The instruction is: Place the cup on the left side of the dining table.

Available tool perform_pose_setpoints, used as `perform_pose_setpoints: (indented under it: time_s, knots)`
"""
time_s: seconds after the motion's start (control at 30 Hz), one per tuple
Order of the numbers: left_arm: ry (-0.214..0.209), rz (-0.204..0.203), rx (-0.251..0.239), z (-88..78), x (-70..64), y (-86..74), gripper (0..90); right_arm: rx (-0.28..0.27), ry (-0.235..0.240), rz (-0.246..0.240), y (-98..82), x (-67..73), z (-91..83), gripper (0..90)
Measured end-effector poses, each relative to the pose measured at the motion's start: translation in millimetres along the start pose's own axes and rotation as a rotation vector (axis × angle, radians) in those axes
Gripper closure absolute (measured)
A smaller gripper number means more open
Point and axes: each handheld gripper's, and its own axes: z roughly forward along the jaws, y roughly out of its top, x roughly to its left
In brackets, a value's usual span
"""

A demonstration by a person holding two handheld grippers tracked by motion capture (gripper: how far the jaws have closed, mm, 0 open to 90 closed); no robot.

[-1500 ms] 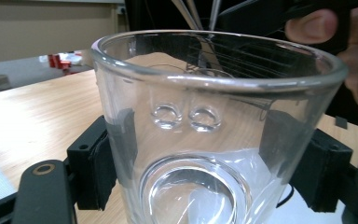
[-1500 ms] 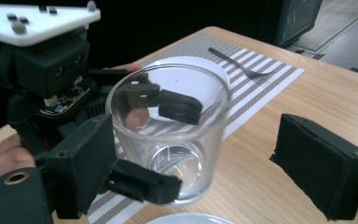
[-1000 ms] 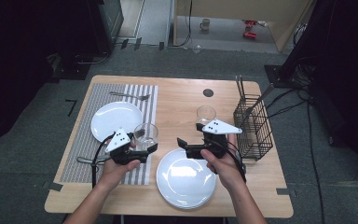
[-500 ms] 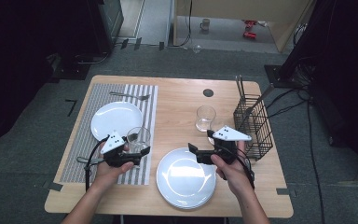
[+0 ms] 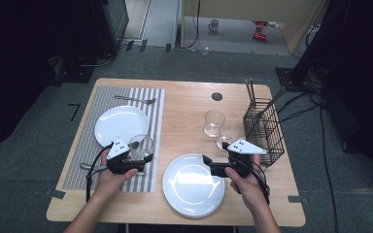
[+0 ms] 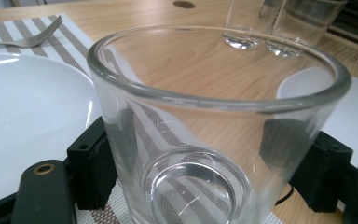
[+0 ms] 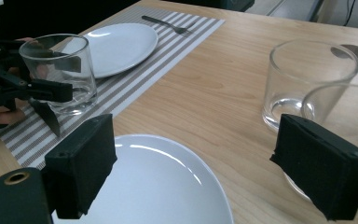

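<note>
A clear glass (image 5: 141, 145) sits low over the striped placemat (image 5: 85, 145), and my left gripper (image 5: 144, 156) is shut on it. In the left gripper view the black pads (image 6: 95, 163) press on both sides of this glass (image 6: 214, 93). My right gripper (image 5: 209, 165) is open over the far edge of the large white plate (image 5: 192, 191), with nothing between its fingers. The right gripper view shows the same: open right gripper (image 7: 200, 163), bare plate (image 7: 158, 186) below. Two more glasses stand close together just beyond it, one (image 5: 213, 122) farther and one (image 5: 225, 142) nearer.
A small white plate (image 5: 121, 124) and a fork (image 5: 136, 100) lie on the placemat behind the held glass. A black wire basket (image 5: 264, 128) stands at the right edge, close to my right hand. A dark round hole (image 5: 217, 96) marks the tabletop at the back.
Both hands have drawn back toward the table's front edge. The left gripper brought its glass along, nearer and slightly left. The right gripper backed away, uncovering the nearer of the two right-hand glasses.
</note>
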Motion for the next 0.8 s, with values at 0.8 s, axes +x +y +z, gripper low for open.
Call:
perform_pose_setpoints:
  time_s: [0.8]
  knots:
    - [0.11, -0.023, 0.134, 4.3, 2.6, -2.3, 21.3, 0.018, -0.032, 0.042, -32.2, -16.4, -22.5, 12.4]
